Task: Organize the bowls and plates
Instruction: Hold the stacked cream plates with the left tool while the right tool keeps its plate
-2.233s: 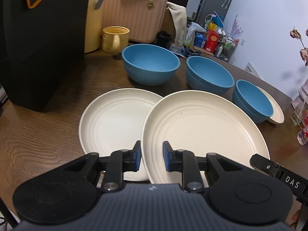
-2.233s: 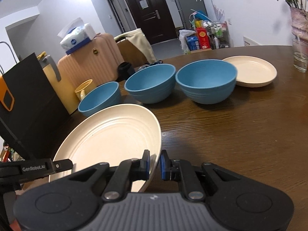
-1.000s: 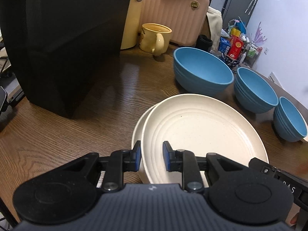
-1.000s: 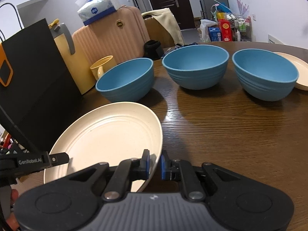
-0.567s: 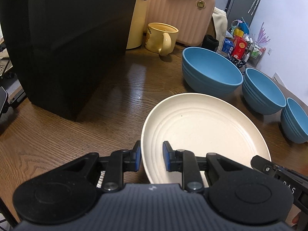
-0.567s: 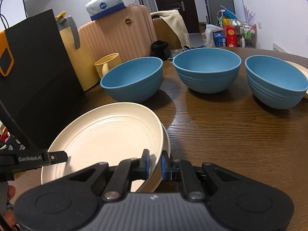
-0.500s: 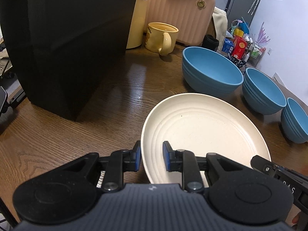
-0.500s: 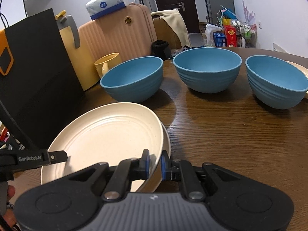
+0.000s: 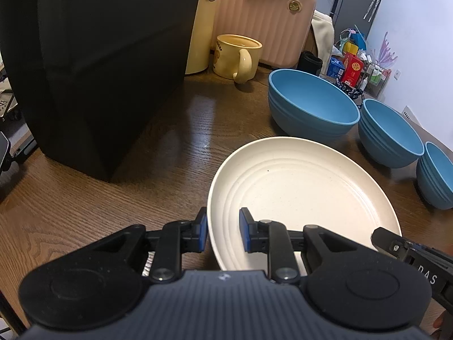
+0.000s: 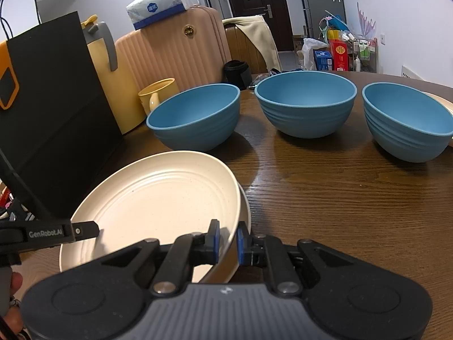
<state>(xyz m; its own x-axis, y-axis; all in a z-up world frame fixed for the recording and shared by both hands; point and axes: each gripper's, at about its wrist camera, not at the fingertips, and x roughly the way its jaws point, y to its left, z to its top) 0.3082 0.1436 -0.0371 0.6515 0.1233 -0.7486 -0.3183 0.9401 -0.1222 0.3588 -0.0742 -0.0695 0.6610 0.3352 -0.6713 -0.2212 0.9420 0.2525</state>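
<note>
A large cream plate [image 9: 297, 187] is gripped from both sides. My left gripper [image 9: 223, 233] is shut on its left rim, and my right gripper [image 10: 228, 240] is shut on its right rim. The held plate [image 10: 158, 198] lies over a second cream plate [image 10: 245, 212], of which only a sliver of rim shows on the right; in the left wrist view it is fully hidden. Three blue bowls [image 10: 195, 116] [image 10: 305, 102] [image 10: 407, 119] stand in a row behind the plates. A third cream plate [image 10: 437, 99] peeks out behind the rightmost bowl.
A tall black paper bag [image 9: 85, 56] stands close on the left of the wooden table [image 10: 354, 198]. Behind it are a yellow jug [image 10: 113, 90], a yellow mug [image 9: 237, 56] and a pink suitcase [image 9: 263, 19]. The table's edge runs at the lower left.
The held plate has travelled left from beside the second plate to directly over it, covering it. In the last half second nothing has visibly moved.
</note>
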